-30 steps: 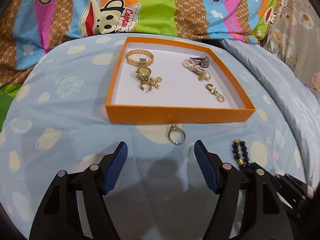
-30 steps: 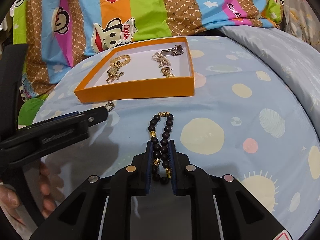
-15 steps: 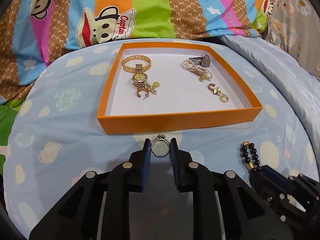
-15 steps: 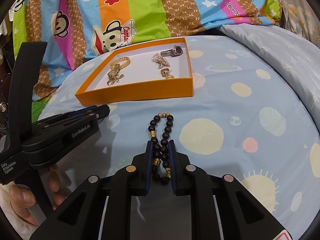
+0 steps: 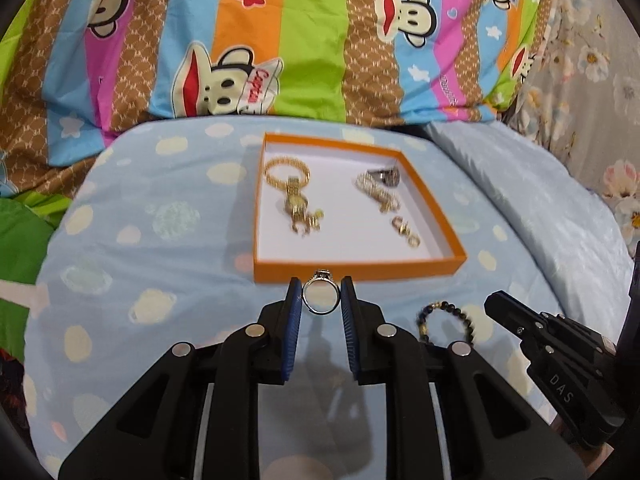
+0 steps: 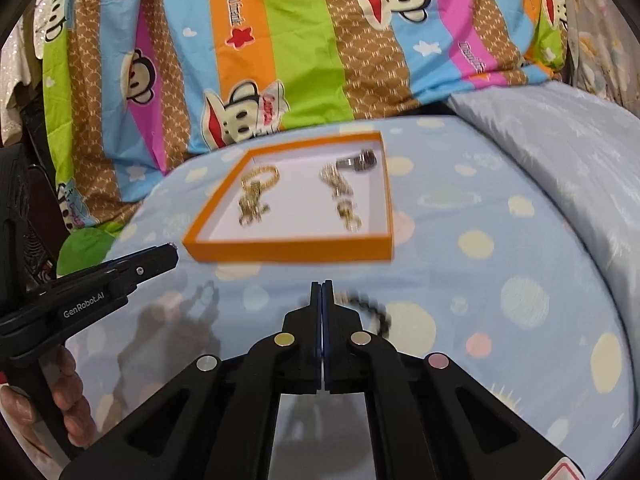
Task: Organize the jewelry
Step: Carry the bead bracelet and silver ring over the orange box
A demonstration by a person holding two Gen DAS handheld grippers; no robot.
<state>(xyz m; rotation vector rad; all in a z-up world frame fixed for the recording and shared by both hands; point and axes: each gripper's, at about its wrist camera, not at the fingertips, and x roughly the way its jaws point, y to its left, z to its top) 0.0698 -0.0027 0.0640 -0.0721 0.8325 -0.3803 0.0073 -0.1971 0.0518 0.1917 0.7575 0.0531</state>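
The left claw (image 5: 320,300) is clamped on a silver ring (image 5: 321,298), its blue pads (image 5: 295,312) pressing the band from either side. The ring stands upright with its open face toward the camera and its stone setting at the top, pointing toward the orange box (image 5: 360,270) just beyond it. The ring sits above the blue bed sheet (image 5: 160,240), just short of the box's near wall.

The right claw (image 6: 322,292) has its fingers pressed together. A dark bead bracelet (image 6: 372,312) hangs at its right side, blurred; in the left wrist view the bracelet (image 5: 444,318) shows as a loop with gold beads, beside the right claw's tip. Whether the beads are actually pinched between the fingers cannot be told.

The box lies flat on the bed, its long axis running away from the cameras toward the striped monkey-print quilt (image 5: 300,40). Inside, on the white floor, a gold watch (image 5: 294,196) lies on the left with its band running lengthwise, a pearl bracelet (image 5: 376,194) and a grey ring (image 5: 386,176) lie at the far right, and a small gold earring (image 5: 406,232) lies nearer the front right.

A bare hand (image 6: 36,412) grips the left tool's handle in the right wrist view.
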